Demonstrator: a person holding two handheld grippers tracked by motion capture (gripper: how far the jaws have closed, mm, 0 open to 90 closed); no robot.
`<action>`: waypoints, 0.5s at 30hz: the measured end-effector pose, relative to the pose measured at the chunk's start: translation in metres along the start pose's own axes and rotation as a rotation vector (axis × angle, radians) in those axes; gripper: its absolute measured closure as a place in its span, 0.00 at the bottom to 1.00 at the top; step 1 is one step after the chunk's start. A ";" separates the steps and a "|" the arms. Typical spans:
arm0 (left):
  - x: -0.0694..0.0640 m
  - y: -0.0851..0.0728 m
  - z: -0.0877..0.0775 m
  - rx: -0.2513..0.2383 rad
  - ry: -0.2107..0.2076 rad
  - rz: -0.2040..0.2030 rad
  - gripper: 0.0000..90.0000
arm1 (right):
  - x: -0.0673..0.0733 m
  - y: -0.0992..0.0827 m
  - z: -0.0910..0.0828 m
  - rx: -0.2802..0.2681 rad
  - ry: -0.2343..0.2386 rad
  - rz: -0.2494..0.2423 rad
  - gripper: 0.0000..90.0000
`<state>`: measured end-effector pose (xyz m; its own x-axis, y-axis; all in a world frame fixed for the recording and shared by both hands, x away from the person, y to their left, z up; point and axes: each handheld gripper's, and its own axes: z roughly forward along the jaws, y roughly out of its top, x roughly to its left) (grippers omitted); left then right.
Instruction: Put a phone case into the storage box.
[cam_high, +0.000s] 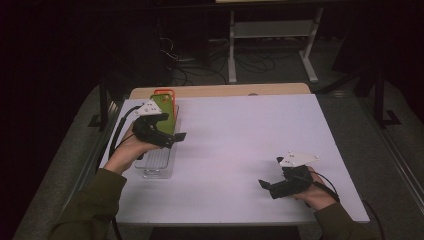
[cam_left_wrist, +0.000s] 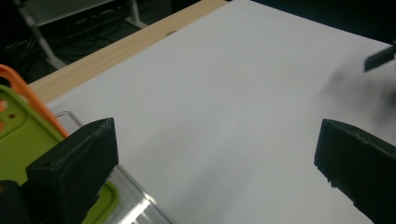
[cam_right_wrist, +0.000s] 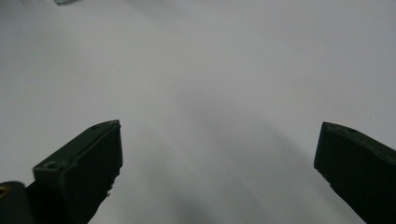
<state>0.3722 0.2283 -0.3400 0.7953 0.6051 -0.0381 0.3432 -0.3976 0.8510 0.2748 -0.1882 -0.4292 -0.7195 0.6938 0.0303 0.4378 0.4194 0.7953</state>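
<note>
A clear plastic rack (cam_high: 156, 162) lies along the left side of the white table (cam_high: 240, 135). A green phone case (cam_high: 165, 112) and an orange one (cam_high: 165, 92) stand in its far end. My left gripper (cam_high: 179, 137) hovers over the rack, just in front of the cases, open and holding nothing. In the left gripper view the green case (cam_left_wrist: 21, 140) and the orange case (cam_left_wrist: 18, 84) sit beside the left jaw, with the rack's edge (cam_left_wrist: 135, 205) below. My right gripper (cam_high: 264, 185) stands open and empty near the front right of the table; its wide-apart fingers (cam_right_wrist: 79, 172) frame bare white surface.
The table's wooden far edge (cam_high: 225, 90) shows behind the white top. A metal stand (cam_high: 272, 35) and cables lie on the dark floor beyond. A wide bare stretch of table (cam_left_wrist: 224, 93) lies between the two grippers.
</note>
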 end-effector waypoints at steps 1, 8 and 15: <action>-0.003 -0.003 0.000 -0.005 -0.008 0.002 0.00 | 0.000 0.000 0.000 -0.002 0.002 -0.003 0.01; -0.017 -0.025 -0.002 -0.011 -0.048 0.007 0.00 | 0.001 0.003 -0.003 -0.010 0.028 -0.010 0.01; -0.026 -0.043 -0.005 -0.023 -0.059 0.005 0.00 | 0.001 0.009 -0.010 -0.035 0.046 -0.020 0.01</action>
<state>0.3342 0.2332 -0.3732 0.8251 0.5614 -0.0638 0.3282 -0.3843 0.8629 0.2727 -0.1900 -0.4159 -0.7524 0.6575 0.0410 0.4045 0.4120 0.8165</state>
